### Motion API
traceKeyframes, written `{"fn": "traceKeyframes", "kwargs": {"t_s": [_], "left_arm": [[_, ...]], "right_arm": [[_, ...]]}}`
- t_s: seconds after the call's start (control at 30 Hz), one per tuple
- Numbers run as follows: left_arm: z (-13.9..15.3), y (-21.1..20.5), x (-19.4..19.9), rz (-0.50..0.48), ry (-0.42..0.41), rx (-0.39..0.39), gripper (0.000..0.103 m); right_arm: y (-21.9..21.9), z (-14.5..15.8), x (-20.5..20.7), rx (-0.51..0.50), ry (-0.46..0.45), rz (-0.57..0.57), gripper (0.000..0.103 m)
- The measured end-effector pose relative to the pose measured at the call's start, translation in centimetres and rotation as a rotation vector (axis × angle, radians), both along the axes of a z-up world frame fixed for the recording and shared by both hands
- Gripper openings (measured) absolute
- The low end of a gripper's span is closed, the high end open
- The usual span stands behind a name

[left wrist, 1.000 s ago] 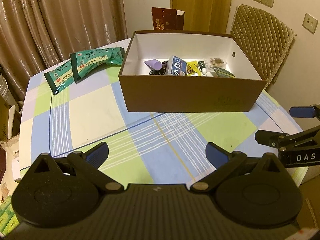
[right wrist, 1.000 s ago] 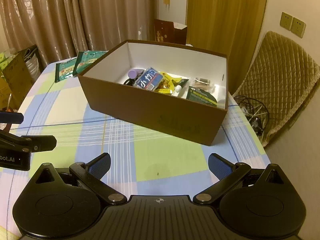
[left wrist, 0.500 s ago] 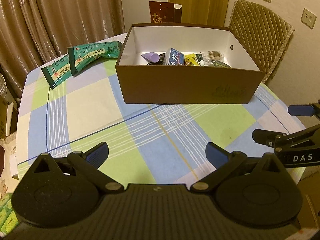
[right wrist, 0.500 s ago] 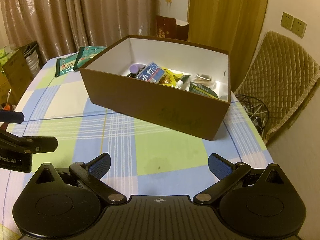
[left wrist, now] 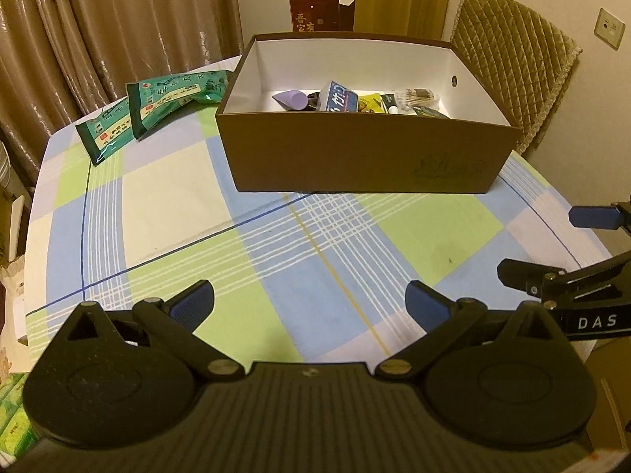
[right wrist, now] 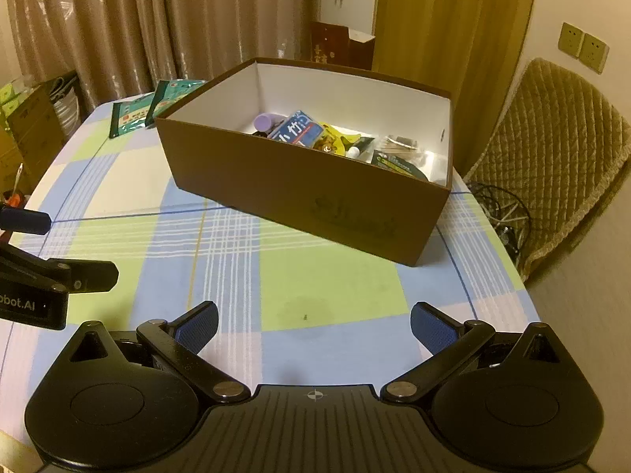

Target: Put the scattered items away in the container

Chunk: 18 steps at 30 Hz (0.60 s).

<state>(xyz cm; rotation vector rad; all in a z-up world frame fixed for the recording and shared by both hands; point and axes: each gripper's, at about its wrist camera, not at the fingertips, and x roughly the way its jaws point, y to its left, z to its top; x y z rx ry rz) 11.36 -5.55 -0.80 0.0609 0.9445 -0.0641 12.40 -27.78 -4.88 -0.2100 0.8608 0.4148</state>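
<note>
A brown cardboard box (left wrist: 355,157) with a white inside stands on the checked tablecloth; it also shows in the right wrist view (right wrist: 299,197). It holds several small items, among them a blue packet (left wrist: 339,96) and a purple piece (left wrist: 290,99). Two green packets (left wrist: 157,106) lie on the table left of the box, seen also in the right wrist view (right wrist: 154,108). My left gripper (left wrist: 309,299) is open and empty, low over the near table. My right gripper (right wrist: 313,325) is open and empty, near the table's front edge.
A padded chair (right wrist: 560,149) stands right of the table. Curtains (left wrist: 98,31) hang behind. A dark red carton (left wrist: 315,12) stands behind the box. Cardboard boxes (right wrist: 27,126) sit on the floor at the left. Cables (right wrist: 501,213) lie under the chair.
Both grippers have drawn back from the box and sunk a little, so the box looks farther off. Both stay open and empty. The items have not moved.
</note>
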Motion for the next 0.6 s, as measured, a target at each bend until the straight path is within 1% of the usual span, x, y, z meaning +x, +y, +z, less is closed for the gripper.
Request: {"fn": "traceKeyframes", "kwargs": {"t_s": [0.27, 0.6], "left_arm": [[-0.1, -1.2, 0.2, 0.031, 0.006, 0.005, 0.102], [0.4, -3.3, 0.8, 0.090, -0.014, 0.002, 0.102]], "right_arm": [[-0.9, 0.1, 1.0, 0.001, -0.006, 0.042, 0.101], [-3.3, 0.7, 2.9, 0.000, -0.021, 0.084, 0.101]]}}
